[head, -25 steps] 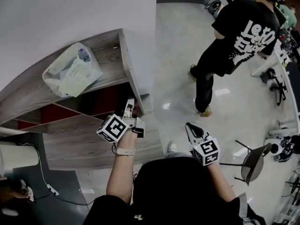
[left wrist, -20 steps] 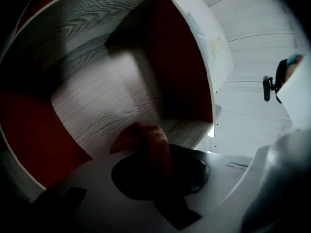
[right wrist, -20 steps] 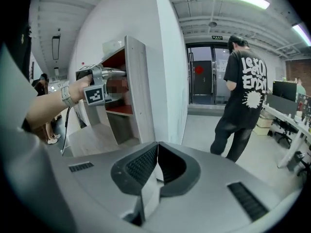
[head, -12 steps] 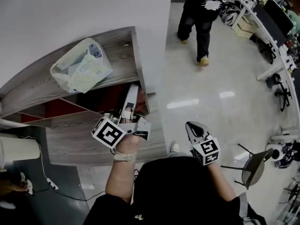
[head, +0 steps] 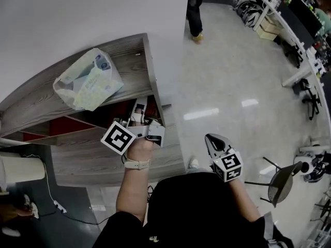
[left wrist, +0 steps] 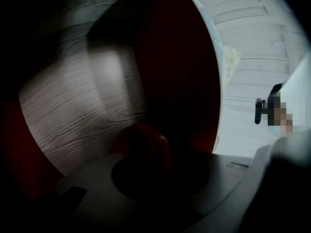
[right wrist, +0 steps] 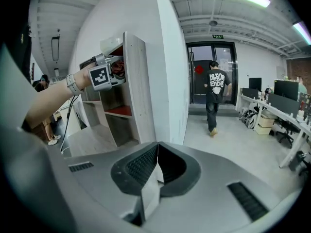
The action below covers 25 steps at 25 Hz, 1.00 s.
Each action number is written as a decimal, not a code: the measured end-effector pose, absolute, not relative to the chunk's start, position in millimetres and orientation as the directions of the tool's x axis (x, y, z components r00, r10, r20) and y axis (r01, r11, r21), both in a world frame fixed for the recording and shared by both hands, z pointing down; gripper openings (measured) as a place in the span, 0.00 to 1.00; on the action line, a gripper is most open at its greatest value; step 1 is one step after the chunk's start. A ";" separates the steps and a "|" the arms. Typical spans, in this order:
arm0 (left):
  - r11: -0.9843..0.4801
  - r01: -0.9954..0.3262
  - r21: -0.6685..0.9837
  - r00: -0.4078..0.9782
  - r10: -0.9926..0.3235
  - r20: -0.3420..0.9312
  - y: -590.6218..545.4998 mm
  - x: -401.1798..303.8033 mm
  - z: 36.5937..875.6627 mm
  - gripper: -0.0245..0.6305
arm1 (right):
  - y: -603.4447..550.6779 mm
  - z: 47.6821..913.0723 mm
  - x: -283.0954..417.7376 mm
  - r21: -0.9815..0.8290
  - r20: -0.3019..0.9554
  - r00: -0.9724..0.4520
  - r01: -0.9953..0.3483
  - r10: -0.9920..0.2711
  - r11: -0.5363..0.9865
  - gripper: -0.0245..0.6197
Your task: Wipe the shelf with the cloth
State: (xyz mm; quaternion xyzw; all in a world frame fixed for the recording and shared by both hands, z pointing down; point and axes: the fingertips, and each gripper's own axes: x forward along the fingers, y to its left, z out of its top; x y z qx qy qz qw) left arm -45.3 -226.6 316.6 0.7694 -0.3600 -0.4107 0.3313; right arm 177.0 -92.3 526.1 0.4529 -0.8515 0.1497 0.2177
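Shelf [head: 93, 156]: grey wood, red inside, against a white wall. Plastic bag [head: 89, 79] lies on its top board. Left gripper [head: 137, 112] reaches into the upper red compartment, jaws clamped on a dark red cloth [left wrist: 146, 142]. Cloth is close to a grey board; contact unclear. Right gripper [head: 212, 141] is held off to the side, well apart from the shelf, jaws together, empty.

Lower centre: the right gripper [right wrist: 156, 152] had its jaws together, nothing between. Upper left: the left gripper [right wrist: 103, 74] was inside a tall grey wood-grain shelf unit [right wrist: 137, 93].
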 end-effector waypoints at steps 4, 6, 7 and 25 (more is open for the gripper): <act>-0.523 -0.172 0.834 0.411 -0.808 -0.422 -235.6 -48.4 323.3 0.13 | -95.5 528.4 178.1 -0.057 0.514 -0.488 -0.840 -0.706 0.539 0.03; -0.525 -0.114 0.843 0.408 -0.799 -0.442 -238.0 -50.5 326.0 0.13 | -97.4 529.7 176.1 -0.059 0.517 -0.488 -0.840 -0.703 0.540 0.03; -0.525 -0.093 0.846 0.405 -0.796 -0.450 -238.5 -51.5 326.8 0.13 | -98.1 529.9 174.2 -0.060 0.517 -0.490 -0.838 -0.702 0.542 0.04; -0.425 -0.152 0.892 0.200 -0.897 -0.393 -216.1 -140.7 348.4 0.13 | -109.9 533.3 131.6 -0.067 0.516 -0.572 -0.770 -0.638 0.635 0.03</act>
